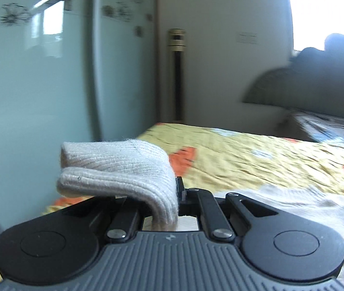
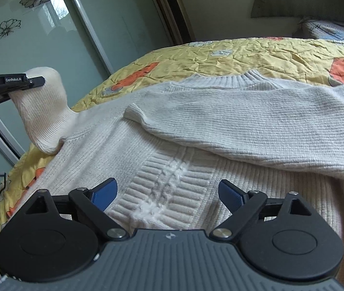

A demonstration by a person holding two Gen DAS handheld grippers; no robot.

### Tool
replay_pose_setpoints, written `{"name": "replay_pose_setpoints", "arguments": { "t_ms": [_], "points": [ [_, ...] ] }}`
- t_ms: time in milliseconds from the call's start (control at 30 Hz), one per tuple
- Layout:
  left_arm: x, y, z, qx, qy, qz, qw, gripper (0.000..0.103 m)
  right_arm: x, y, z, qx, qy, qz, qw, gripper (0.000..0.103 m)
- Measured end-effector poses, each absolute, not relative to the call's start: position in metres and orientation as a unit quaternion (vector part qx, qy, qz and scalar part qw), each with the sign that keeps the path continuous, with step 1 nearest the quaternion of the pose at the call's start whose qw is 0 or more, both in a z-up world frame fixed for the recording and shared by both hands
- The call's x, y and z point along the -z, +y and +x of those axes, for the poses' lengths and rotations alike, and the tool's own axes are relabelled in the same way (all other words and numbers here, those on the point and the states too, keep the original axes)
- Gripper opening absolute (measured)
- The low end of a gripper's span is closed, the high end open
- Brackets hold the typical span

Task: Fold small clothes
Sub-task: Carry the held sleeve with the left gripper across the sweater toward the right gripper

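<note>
Yellow-and-orange bedspread [image 2: 256,53] carries a white knit sweater [image 2: 172,165], one sleeve [image 2: 256,121] folded across its chest. Left gripper [image 2: 30,82] is clamped on the other sleeve's cuff [image 1: 116,169], lifted off the bed. Right gripper [image 2: 168,194] hovers wide and empty above the sweater's cable panel.

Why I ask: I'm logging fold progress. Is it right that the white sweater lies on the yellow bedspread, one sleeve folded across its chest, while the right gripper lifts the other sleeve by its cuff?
Not quite: the left gripper lifts the other sleeve, shut on its cuff. The right gripper hangs open over the sweater, as the right wrist view shows. The rest holds.
</note>
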State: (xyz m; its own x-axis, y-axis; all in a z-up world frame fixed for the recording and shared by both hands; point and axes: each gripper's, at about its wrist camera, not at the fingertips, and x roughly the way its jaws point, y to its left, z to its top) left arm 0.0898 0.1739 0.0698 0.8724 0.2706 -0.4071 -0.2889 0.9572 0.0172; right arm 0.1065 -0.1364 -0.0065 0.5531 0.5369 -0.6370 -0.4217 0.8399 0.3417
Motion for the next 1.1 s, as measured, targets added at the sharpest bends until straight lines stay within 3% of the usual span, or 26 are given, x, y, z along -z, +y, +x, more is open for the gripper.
{"name": "replay_pose_setpoints", "arguments": {
  "t_ms": [333, 1100],
  "points": [
    [-0.048, 0.16, 0.096, -0.124, 0.26, -0.035, 0.957, 0.007, 0.015, -0.141, 0.104, -0.268, 0.387, 0.077, 0.879, 0.094],
    [-0.062, 0.102, 0.138, -0.088, 0.25, -0.042, 0.963, 0.007, 0.005, -0.164, 0.077, -0.224, 0.366, 0.05, 0.902, 0.101]
  ]
}}
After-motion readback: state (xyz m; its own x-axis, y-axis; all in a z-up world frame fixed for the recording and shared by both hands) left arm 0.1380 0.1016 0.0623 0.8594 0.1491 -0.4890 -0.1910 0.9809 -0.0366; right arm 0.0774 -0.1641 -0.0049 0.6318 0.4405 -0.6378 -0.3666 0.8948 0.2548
